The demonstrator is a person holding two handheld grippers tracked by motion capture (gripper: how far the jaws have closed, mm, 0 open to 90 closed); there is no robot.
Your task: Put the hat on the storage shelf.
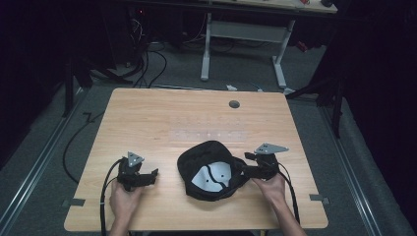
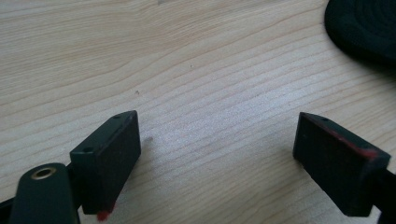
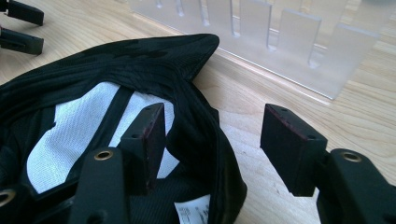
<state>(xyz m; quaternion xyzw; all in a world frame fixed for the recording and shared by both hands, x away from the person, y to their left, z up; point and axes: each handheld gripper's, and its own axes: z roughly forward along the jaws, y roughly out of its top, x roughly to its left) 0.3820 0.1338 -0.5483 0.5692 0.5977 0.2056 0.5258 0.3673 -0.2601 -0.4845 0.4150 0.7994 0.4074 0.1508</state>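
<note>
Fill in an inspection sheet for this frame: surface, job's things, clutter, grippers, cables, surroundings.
Surface: wooden table, round hole near its far edge.
Job's things: black cap lying inside-up, white lining showing.
Clutter: clear slotted plastic rack beyond the cap.
Grippers: left gripper open over bare wood; right gripper open, jaws straddling the cap's rim.
Cables: one trails from each gripper; more on the floor.
Surroundings: grey floor, white-legged desk behind.

No lettering, brand, number or sign can be read anywhere. The nearest thing to text is a small white sewn-in label (image 3: 194,211) on the inner rim of the black fabric cap with white mesh lining (image 3: 140,74), seen in the right gripper view; it carries a few lines of fine dark print, too small and blurred to make out.
</note>
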